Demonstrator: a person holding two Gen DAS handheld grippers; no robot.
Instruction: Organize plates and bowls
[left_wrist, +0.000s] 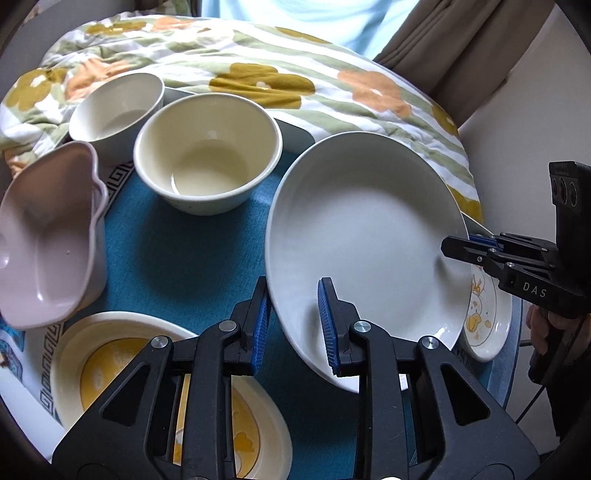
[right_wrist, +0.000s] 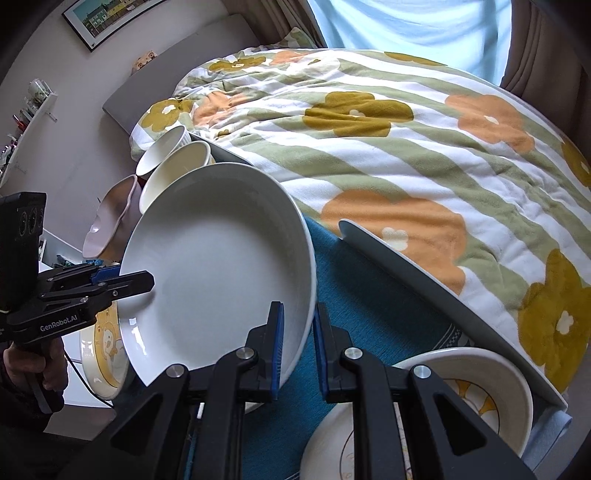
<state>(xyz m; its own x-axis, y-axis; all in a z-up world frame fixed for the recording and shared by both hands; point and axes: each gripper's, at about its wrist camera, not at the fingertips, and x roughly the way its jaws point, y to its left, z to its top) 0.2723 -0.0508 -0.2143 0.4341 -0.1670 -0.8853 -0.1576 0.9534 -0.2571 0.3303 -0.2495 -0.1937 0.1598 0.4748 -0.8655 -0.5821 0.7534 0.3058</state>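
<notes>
Both the left gripper (left_wrist: 293, 325) and right gripper (right_wrist: 298, 350) clench a smooth, round white plate (left_wrist: 362, 229) above a blue woven mat (left_wrist: 177, 251) beside a floral quilt (right_wrist: 406, 155).

We look steeply down from each wrist, close over the teal mat (left_wrist: 177, 254), sharing the large white ceramic plate (left_wrist: 362, 236) (right_wrist: 218, 266).

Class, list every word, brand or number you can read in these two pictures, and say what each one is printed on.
"DAS": on the side of the right gripper, seen from the left wrist camera.
"GenRobot.AI": on the side of the left gripper, seen from the right wrist camera.
The framed picture on the wall shows no readable text.
The dishes carry only drawings, no words.
</notes>
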